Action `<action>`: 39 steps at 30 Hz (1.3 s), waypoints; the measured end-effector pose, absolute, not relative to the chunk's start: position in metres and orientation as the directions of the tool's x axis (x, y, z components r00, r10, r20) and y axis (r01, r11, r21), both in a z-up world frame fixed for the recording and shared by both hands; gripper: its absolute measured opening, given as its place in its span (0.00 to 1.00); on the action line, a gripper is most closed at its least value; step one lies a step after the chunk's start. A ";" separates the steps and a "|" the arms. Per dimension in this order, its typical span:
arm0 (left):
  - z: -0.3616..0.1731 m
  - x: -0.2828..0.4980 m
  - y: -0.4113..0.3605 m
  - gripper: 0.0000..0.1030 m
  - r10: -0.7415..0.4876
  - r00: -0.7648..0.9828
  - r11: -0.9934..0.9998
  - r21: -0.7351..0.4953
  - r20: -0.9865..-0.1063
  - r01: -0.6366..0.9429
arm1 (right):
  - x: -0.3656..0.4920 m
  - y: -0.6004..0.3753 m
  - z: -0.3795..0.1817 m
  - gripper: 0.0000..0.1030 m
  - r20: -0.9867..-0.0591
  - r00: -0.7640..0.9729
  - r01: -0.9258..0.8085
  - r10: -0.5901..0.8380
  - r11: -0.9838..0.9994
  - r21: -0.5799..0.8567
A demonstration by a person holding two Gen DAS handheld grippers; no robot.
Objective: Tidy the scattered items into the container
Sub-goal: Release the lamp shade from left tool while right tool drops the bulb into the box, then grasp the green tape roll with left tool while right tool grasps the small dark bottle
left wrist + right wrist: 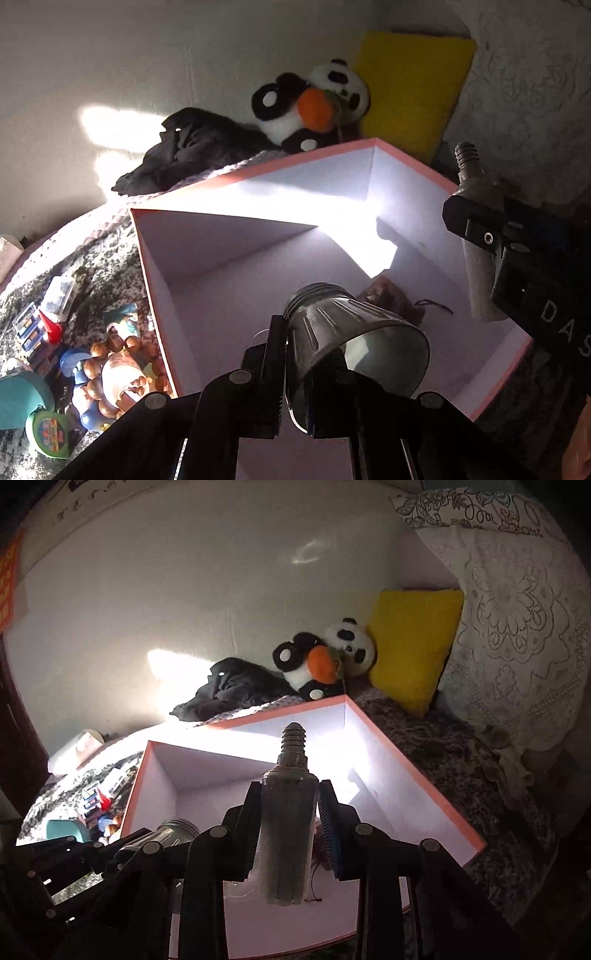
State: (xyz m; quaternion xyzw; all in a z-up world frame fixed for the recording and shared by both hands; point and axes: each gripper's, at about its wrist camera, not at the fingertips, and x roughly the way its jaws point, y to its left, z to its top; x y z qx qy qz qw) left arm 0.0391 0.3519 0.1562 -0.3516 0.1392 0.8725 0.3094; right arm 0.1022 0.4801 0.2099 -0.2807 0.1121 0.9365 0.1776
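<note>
The left tool (pixel 293 373) is clamped nearly shut on the rim of a grey funnel-shaped lamp housing (pixel 351 332). The housing's wide open mouth faces down and right toward the camera, and its ribbed narrow neck points up and away over the box. The right tool (pixel 286 827) grips a long cylindrical bulb (pixel 286 834) between its 2 fingers (pixel 243 834), jaws partly apart on the bulb's body. The bulb's long axis runs straight along the tool, with its screw base (pixel 294 742) pointing forward and upward, away from the camera. From the left wrist view that same bulb (pixel 476 221) stands at the right edge of the box, threaded end up.

Both things hang over a pink-edged box (pixel 155 280) with white inner walls, sitting open on a dark patterned bed cover (pixel 443 760). Inside it, near the bottom, lies a small brown pouch (pixel 388 295) with a dark cord; the rest of the floor that shows is bare, partly lit by a bright sun patch.

Left of the box lie scattered small toys and trinkets (pixel 110 373). Beyond it, against the wall, are a black garment (pixel 192 147), a panda plush (pixel 314 107) and a yellow cushion (pixel 410 88).
</note>
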 end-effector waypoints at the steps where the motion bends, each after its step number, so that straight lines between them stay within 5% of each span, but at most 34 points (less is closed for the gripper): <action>1: 0.154 0.037 0.352 0.05 0.438 -0.557 -0.771 0.025 -0.705 -0.637 | 0.100 0.481 0.207 0.31 -0.573 -0.775 -0.396 0.268 -0.911 0.110; 5: 0.147 0.031 0.349 0.19 0.431 -0.537 -0.781 -0.002 -0.725 -0.624 | 0.092 0.482 0.199 0.32 -0.606 -0.753 -0.399 0.259 -0.911 0.106; 6: 0.149 0.033 0.348 0.39 0.433 -0.548 -0.784 0.000 -0.716 -0.621 | 0.091 0.483 0.196 0.35 -0.613 -0.744 -0.408 0.266 -0.908 0.100; 7: 0.151 0.034 0.346 0.59 0.435 -0.558 -0.787 0.003 -0.707 -0.617 | 0.091 0.483 0.195 0.41 -0.614 -0.739 -0.417 0.275 -0.904 0.096; 8: 0.153 0.036 0.344 0.64 0.439 -0.570 -0.790 0.005 -0.695 -0.614 | 0.092 0.483 0.196 0.61 -0.609 -0.740 -0.426 0.286 -0.900 0.095; 9: 0.157 0.038 0.341 0.67 0.445 -0.580 -0.791 0.004 -0.682 -0.611 | 0.094 0.484 0.196 0.70 -0.604 -0.740 -0.434 0.296 -0.896 0.093; 28: 0.203 0.048 0.230 0.71 0.391 -0.680 -0.864 0.008 -0.621 -0.503 | 0.140 0.462 0.245 0.70 -0.443 -0.819 -0.470 0.365 -0.869 0.152; 39: 0.172 0.035 0.105 0.73 0.220 -0.724 -0.948 0.031 -0.654 -0.316 | 0.140 0.365 0.261 0.71 -0.385 -0.897 -0.285 0.218 -0.950 0.126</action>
